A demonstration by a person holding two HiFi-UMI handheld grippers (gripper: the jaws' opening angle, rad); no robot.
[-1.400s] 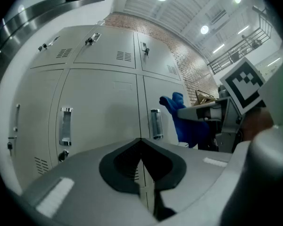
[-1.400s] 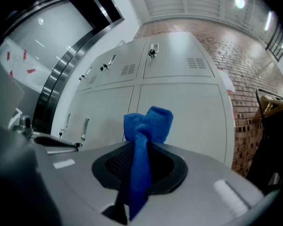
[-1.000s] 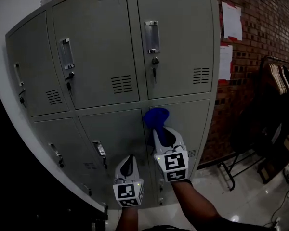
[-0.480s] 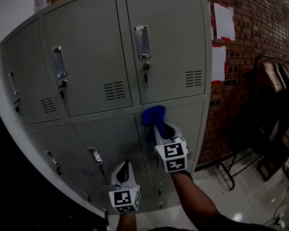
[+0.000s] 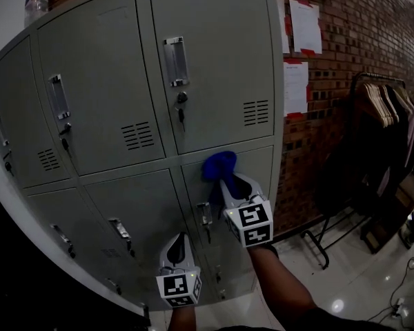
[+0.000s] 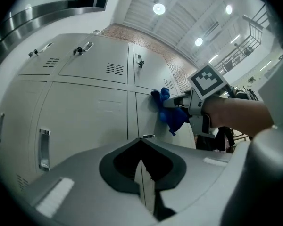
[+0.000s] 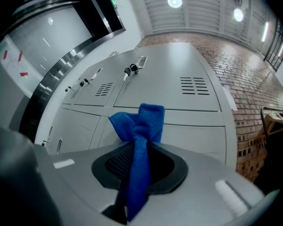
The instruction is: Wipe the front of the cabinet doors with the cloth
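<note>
Pressing the blue cloth [image 5: 218, 165] against the cabinet, the right gripper [image 5: 225, 179] is sitting just right of ctr in the head view. Its jaws are clamping on the cloth's bunched middle (the right gripper view is showing a strip of it running down between the pads and a wad fanning out past the tips). The cloth is lying on the upper left corner of the lower right door [image 5: 262, 167], just under the seam w/ the upper right door [image 5: 214, 61]. The left gripper [image 5: 181, 240] is hanging lower, at bottom ctr, well clear of the cloth. Its jaws are drawn together w/ nothing between them, and it is pointing toward the lower middle door [image 5: 141, 205]. A brick wall [image 5: 345, 54] w/ papers [image 5: 305, 26] is filling the upper right, and a clothes rack [image 5: 383, 116] is standing at the right edge.
</note>
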